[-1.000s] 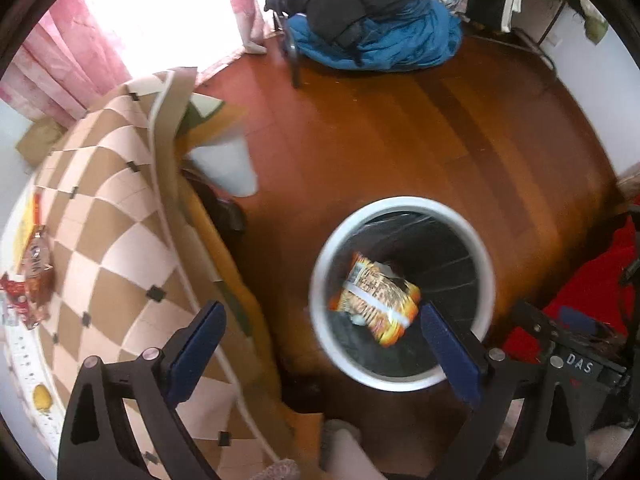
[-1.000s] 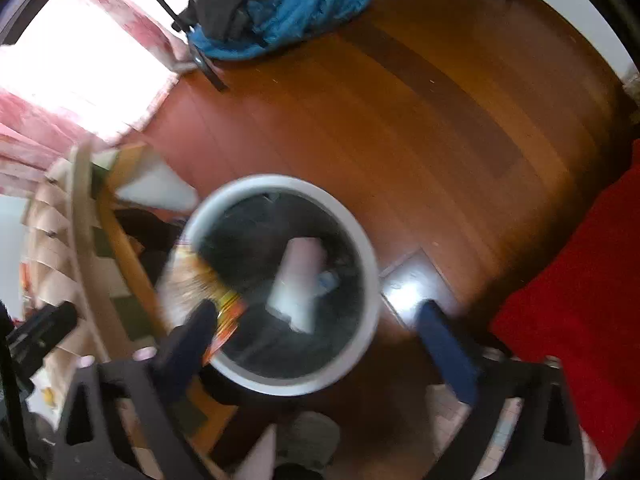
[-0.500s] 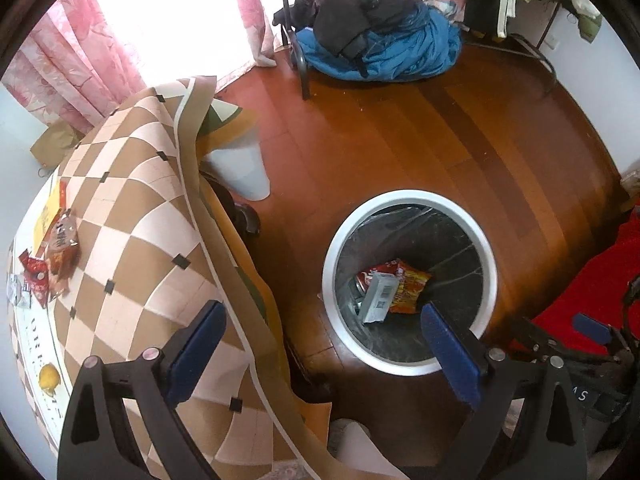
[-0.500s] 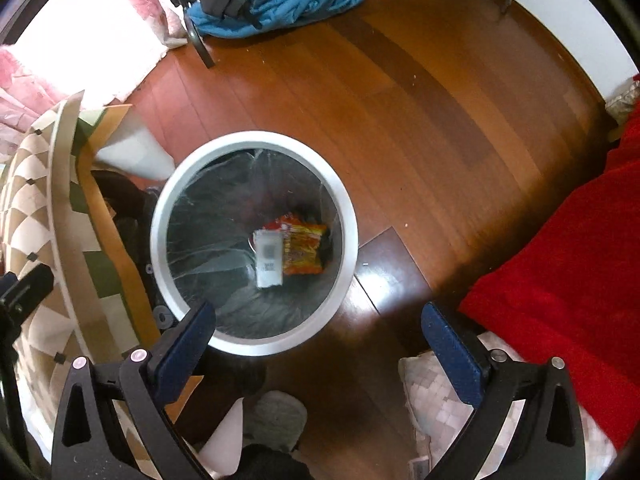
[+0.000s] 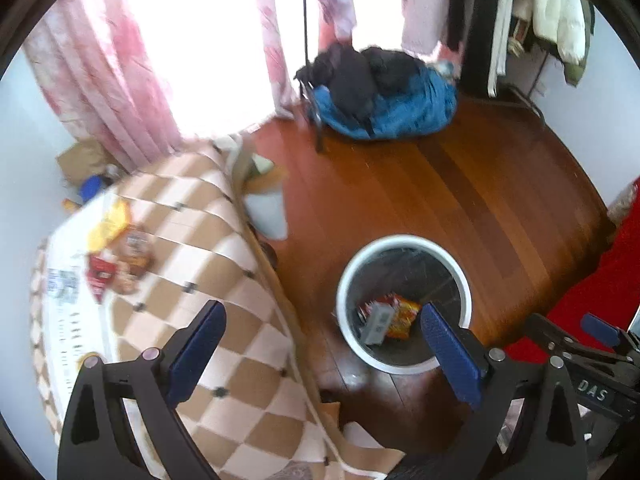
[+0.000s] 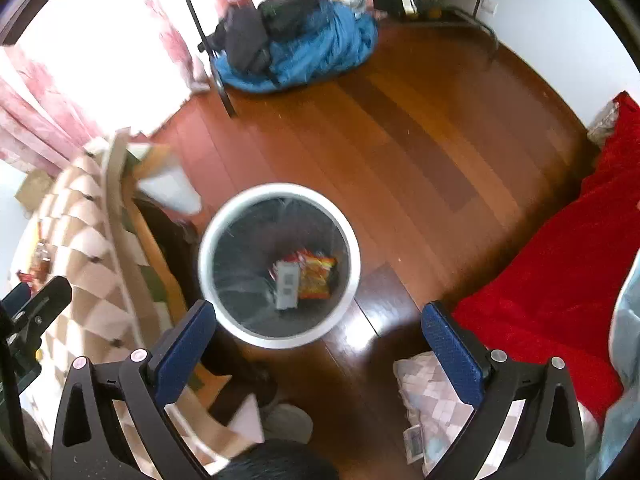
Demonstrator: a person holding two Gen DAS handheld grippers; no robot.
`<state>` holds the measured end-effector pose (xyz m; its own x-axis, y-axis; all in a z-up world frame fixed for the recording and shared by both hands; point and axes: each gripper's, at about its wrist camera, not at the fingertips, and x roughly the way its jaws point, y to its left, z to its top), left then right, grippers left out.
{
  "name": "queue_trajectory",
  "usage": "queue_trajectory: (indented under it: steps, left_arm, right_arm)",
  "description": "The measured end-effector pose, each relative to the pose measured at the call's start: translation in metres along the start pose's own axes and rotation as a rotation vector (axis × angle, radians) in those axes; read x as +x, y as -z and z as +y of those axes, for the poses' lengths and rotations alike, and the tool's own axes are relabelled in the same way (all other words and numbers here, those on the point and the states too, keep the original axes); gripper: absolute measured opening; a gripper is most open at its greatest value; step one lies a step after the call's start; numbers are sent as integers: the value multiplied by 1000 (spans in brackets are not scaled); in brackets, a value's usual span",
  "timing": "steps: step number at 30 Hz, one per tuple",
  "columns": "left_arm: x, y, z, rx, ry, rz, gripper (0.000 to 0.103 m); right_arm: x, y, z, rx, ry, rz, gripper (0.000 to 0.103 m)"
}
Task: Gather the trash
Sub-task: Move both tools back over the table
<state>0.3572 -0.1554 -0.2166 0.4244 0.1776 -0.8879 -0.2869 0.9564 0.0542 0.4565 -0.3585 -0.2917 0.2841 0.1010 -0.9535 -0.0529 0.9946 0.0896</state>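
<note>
Left wrist view: left gripper (image 5: 316, 350) spread wide, nothing between the blue pads, hovering over the edge of the checkered tablecloth (image 5: 192, 280) with the white bin (image 5: 460, 276) just beyond the right-hand finger. Right wrist view: right gripper (image 6: 314, 346) likewise wide open and empty, hanging above the near rim of the same bin (image 6: 352, 248). Lying on the dark liner at the bottom, an orange snack wrapper (image 6: 316, 274) and a grey carton (image 6: 287, 290) touching side by side, seen also from the left (image 5: 400, 316) and (image 5: 376, 324). Remaining trash: a cluster of wrappers (image 5: 120, 260) on the far part of the table, well apart from both grippers, blurred, with a yellow piece at its top. Probably light, crinkly foil and thin card; soft enough to crush, slippery on flat faces, so best pinched at a raised edge or crimped seam rather than pressed flat against the cloth. Little weight, so a gentle close likely enough; risk of dragging the cloth along with it. Left view alone gives the table top and the wrapper cluster properly; only a sliver of them at the left margin of the right view. Right view alone gives a straight look down into the bin, plus the red blanket (image 6: 560, 288) and a patterned cushion (image 6: 432, 396) beside it. Both show the blue bundle of clothes (image 5: 392, 108) on the wooden floor (image 5: 460, 200).
</note>
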Motion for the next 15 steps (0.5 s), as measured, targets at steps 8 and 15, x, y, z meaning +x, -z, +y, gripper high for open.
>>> queue_trajectory:
  steps: [8,15]
  left_arm:
    - [-74,1,90,-142,-31,-122,100]
    - [-90,62,219,-287,-211,-115,100]
  right_arm:
    - [-71,12,52,-6,-155,-78,103]
    - [-63,50,162,-141,-277,15,103]
